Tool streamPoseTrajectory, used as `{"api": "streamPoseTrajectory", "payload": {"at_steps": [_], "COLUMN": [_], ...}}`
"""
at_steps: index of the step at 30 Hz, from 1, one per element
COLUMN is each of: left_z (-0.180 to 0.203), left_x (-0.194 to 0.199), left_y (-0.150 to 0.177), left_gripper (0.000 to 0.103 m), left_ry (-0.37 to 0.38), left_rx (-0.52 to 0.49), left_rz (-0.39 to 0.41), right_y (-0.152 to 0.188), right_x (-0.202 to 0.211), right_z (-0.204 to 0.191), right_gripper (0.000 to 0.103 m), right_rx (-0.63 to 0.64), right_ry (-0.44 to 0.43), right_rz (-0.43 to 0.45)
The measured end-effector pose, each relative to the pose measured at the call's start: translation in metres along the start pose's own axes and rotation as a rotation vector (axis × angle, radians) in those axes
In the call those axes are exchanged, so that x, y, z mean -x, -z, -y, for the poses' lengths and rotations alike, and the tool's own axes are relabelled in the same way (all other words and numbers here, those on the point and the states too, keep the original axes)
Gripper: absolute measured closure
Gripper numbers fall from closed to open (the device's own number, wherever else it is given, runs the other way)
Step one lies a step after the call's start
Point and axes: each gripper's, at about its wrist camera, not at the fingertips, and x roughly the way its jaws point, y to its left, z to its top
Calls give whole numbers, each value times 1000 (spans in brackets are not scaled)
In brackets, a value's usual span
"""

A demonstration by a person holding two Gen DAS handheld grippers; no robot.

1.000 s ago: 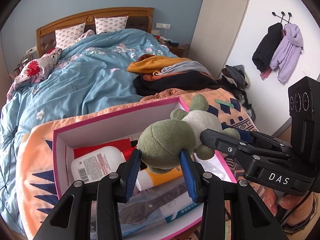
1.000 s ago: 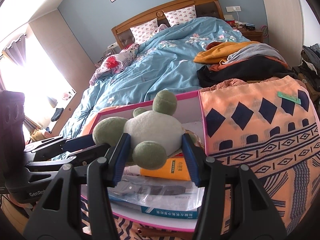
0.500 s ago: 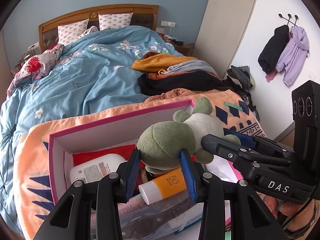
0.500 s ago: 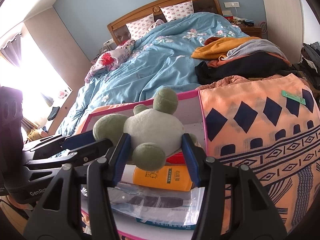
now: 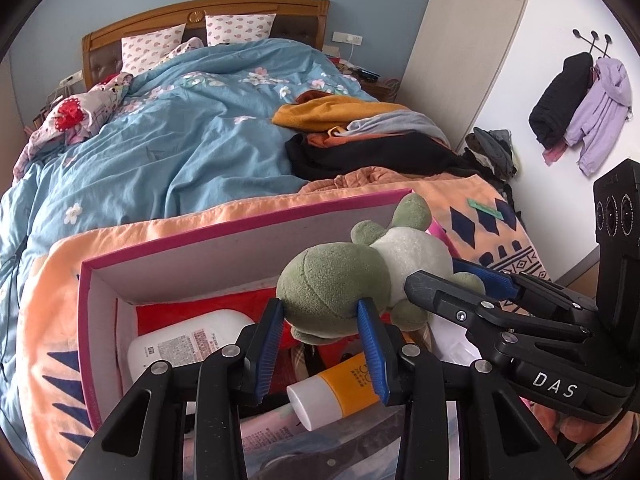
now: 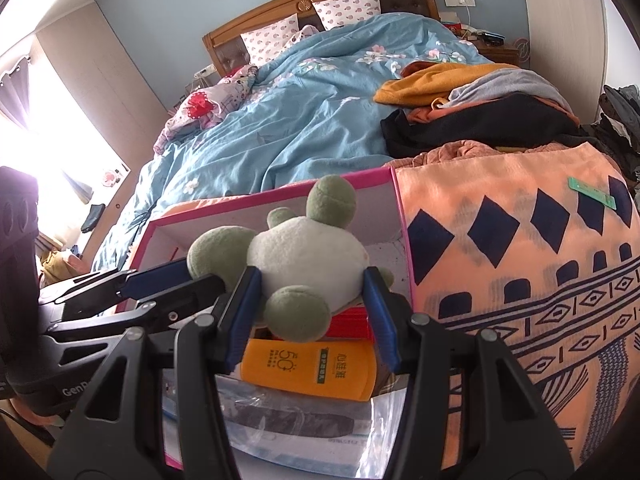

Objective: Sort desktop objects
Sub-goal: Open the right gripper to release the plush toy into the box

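While two tongs, left (image 5: 322,322) and right (image 6: 310,298), both clench one green-and-white plush frog (image 5: 340,288), it hangs above one pink-rimmed cardboard box (image 5: 240,228).

One plush toy (image 5: 336,292) hanging over one pink box (image 5: 240,236); inside it are lying one white bottle (image 5: 188,344), one orange tube (image 5: 340,392), one clear bag (image 6: 288,420). Two pillows (image 5: 152,46) sitting on the bed.

Both grippers meet at one level, the left gripper (image 5: 325,322) from the left, the right gripper (image 6: 310,298) from the right. Each has its blue-padded jaws pressed against a plush toy (image 5: 340,284).
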Motion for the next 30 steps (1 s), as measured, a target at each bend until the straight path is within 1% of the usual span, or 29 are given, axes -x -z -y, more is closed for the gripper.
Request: {"api": "streamPoseTrajectory", "payload": {"at_steps": [4,6,10,14,16,19,22,23,25,27,29,30], "left_z": [0,-1,0,2,5,10,12,13,14,12,11,11], "left_x": [-9,-14,-21,-24,-26,-28,-23,-22,-16,-7,5,11], "left_y": [-1,-2,-2,-1,-1,-2,-2,-3,-2,0,2,4], "left_gripper": [69,70,70,70,68,67,66,64,56,50,42,34], "left_ry": [-19,-28,-41,-34,-43,-66,-63,-69,-92,-89,-81,-81], "left_rx": [-6,-9,-13,-18,-29,-44,-45,-52,-65,-59,-52,-56], "left_rz": [-7,-10,-11,-6,-4,9,27,33,48,74,116,132], "right_y": [-1,-1,-1,0,0,1,-1,0,1,4,6,7], "right_x": [-9,-12,-19,-25,-28,-32,-30,-29,-28,-25,-21,-19], "right_z": [2,1,-1,-3,-4,-6,-4,-3,-2,-3,-3,-3], "right_gripper": [49,53,57,63,65,73,73,73,73,72,68,67], "right_rx": [8,23,66,109,130,156,145,138,132,129,125,121], "right_ry": [20,39,88,137,161,199,213,207,201,189,168,159], "right_rz": [-11,-16,-27,-37,-43,-52,-53,-54,-54,-53,-48,-46]}}
